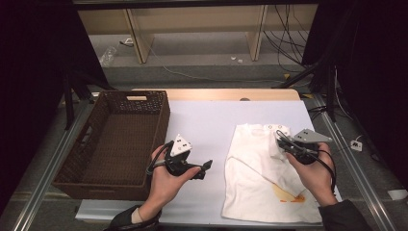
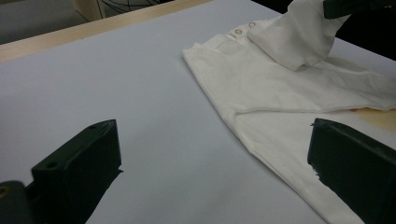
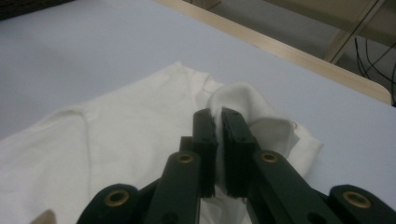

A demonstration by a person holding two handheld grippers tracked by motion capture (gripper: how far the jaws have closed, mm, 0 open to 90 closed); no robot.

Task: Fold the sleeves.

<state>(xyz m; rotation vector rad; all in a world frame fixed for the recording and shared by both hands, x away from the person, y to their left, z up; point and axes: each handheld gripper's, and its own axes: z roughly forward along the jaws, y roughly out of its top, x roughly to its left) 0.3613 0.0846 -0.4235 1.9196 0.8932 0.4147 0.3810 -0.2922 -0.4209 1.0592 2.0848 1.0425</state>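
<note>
A small white garment (image 1: 255,168) with an orange print near its hem lies flat on the right half of the white table (image 1: 207,120). My right gripper (image 1: 280,140) is shut on a fold of cloth at the garment's upper right corner and holds that flap lifted. In the right gripper view the jaws (image 3: 218,114) pinch the white cloth (image 3: 116,135) between them. My left gripper (image 1: 208,166) hovers over bare table to the left of the garment, open and holding nothing. In the left gripper view the garment (image 2: 280,93) lies ahead between its wide jaws (image 2: 212,128), with the right gripper (image 2: 350,7) holding the raised flap at top right.
A dark brown woven basket (image 1: 159,120) stands on the table's left side, close to my left hand. The table's wooden far edge (image 1: 216,94) runs behind it. Cables and shelf legs sit on the floor beyond.
</note>
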